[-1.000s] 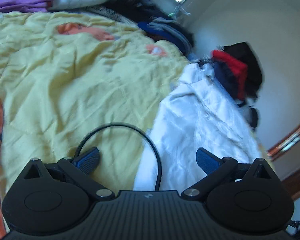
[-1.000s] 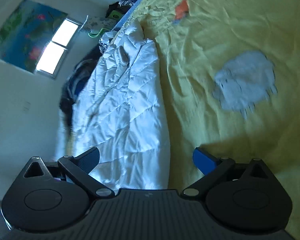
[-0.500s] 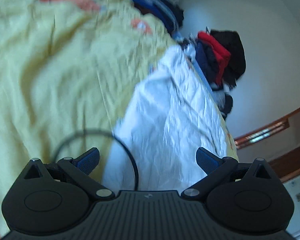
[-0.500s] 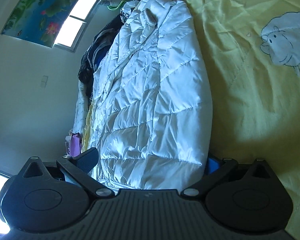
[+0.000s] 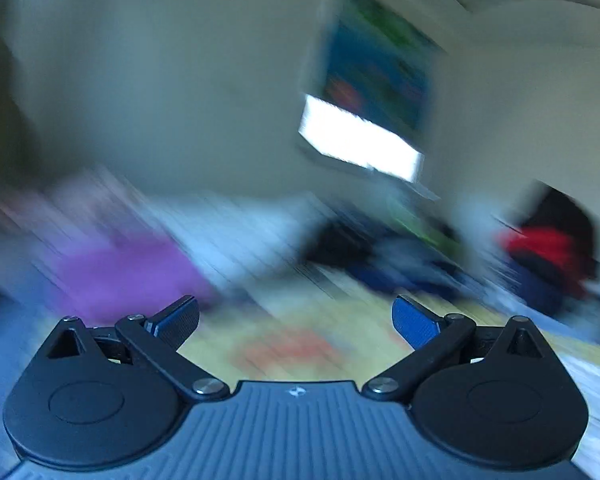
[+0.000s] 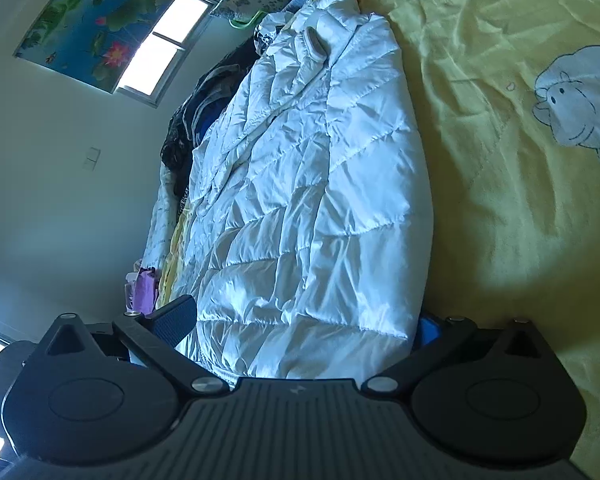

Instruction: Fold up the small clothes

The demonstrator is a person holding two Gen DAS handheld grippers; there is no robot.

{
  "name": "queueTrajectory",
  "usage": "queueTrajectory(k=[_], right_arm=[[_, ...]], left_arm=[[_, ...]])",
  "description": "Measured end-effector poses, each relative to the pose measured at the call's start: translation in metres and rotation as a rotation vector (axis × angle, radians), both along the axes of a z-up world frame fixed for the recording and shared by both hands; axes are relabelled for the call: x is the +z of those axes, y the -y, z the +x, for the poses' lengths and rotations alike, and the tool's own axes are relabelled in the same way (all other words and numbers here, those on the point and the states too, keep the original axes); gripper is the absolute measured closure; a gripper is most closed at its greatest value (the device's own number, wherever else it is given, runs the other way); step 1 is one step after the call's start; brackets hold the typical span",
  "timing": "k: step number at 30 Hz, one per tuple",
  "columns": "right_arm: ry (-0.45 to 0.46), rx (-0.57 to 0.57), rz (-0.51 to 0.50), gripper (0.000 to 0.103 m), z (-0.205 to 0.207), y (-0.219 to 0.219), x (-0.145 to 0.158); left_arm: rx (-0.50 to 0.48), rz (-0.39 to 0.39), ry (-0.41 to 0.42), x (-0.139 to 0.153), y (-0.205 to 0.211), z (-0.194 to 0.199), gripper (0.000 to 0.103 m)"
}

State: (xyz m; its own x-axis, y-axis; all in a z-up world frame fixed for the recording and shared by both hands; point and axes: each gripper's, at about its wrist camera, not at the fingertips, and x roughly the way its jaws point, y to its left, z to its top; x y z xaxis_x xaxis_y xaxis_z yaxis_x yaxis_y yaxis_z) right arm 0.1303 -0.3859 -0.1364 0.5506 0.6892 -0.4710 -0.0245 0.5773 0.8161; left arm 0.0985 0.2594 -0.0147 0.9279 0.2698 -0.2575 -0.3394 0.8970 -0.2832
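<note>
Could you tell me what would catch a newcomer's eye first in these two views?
The white puffer jacket fills the middle of the right wrist view, lying on the yellow sheet, its near end between the open fingers of the right gripper. A sheep print sits at the sheet's right edge. The left wrist view is badly blurred; the left gripper is open and empty.

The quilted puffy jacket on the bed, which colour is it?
White quilted puffy jacket, clearest in the right wrist view.
</note>
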Motion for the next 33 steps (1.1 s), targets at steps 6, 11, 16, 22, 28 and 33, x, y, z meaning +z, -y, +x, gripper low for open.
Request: queueTrajectory(k=[6, 11, 16, 22, 28, 33], right_arm=[[-0.009, 0.003, -0.01, 0.0, 0.0, 0.001, 0.0], [0.0, -0.008, -0.013, 0.0, -0.002, 0.0, 0.0], [0.005, -0.004, -0.015, 0.0, -0.002, 0.0, 0.0], [0.004, 0.0, -0.014, 0.0, -0.001, 0.001, 0.0], [0.02, -0.001, -0.02, 0.0, -0.003, -0.001, 0.0], [0.023, -0.002, -0.016, 0.0, -0.003, -0.001, 0.001]], left_arm=[[-0.375, -0.567, -0.202, -0.069, 0.008, 0.056, 0.0], [-0.44, -0.809, -0.404, -0.107, 0.009, 0.089, 0.0], [-0.481, -0.829, -0.395, -0.115, 0.004, 0.084, 0.0], [-0.358, -0.622, -0.327, -0.094, 0.008, 0.063, 0.0], [-0.462, -0.596, -0.217, -0.067, 0.019, 0.066, 0.0], [-0.582, -0.753, -0.293, -0.088, 0.029, 0.092, 0.0]])
